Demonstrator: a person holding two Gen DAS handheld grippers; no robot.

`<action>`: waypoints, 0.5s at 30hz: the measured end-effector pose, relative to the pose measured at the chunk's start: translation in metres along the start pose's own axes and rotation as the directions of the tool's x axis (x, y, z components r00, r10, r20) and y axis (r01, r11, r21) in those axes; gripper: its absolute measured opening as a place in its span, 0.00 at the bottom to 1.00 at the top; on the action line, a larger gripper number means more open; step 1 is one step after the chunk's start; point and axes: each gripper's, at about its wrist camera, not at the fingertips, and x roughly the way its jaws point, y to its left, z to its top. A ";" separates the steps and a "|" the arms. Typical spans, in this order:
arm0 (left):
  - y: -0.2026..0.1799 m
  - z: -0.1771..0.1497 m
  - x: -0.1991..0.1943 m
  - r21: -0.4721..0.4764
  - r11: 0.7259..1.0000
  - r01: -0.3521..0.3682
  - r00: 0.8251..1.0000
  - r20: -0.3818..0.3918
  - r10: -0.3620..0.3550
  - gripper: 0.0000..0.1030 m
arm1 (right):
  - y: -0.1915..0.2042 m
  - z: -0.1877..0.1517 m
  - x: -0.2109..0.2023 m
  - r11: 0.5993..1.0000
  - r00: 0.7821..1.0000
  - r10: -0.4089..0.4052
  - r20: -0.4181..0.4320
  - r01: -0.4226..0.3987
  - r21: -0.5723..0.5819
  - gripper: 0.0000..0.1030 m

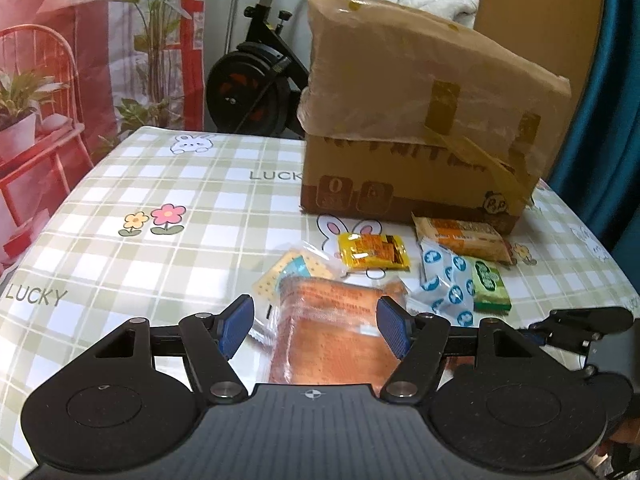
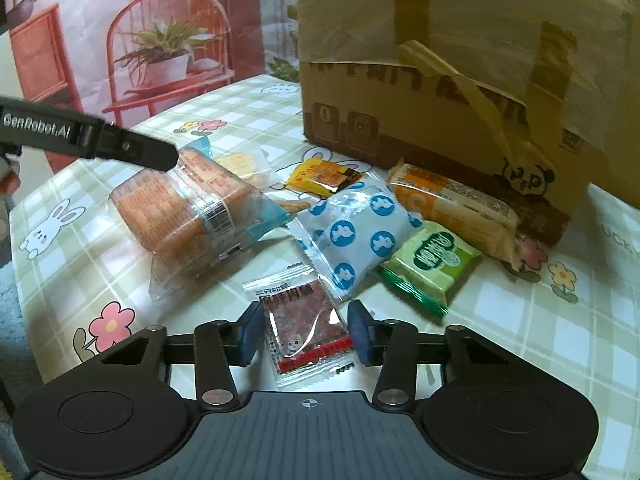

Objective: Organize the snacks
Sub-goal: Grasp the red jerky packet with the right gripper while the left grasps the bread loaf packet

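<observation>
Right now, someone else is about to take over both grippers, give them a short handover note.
Left gripper: around the orange bread pack, grip unclear.
Right gripper: around the red jerky sachet, pads look closed on its edges.
On the checked tablecloth before the cardboard box: yellow packet, blue-dotted pouch, green packet, orange bar, crackers.
Done: nothing visibly sorted. Left: all snacks.

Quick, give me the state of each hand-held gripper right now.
Left hand-held gripper: closed on the orange snack bag.
Right hand-held gripper: closed on the small red meat-snack packet.
</observation>
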 end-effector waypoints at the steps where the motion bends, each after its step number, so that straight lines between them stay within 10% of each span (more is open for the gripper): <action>1: -0.001 -0.001 0.001 0.006 1.000 0.003 1.000 -0.004 -0.003 0.69 | -0.002 -0.002 -0.002 1.000 1.000 -0.010 0.005 0.010 0.013 0.38; 15: -0.011 -0.001 0.024 0.008 1.000 0.016 0.997 -0.070 -0.016 0.77 | -0.027 -0.013 -0.007 0.986 0.994 -0.098 0.037 0.093 0.138 0.38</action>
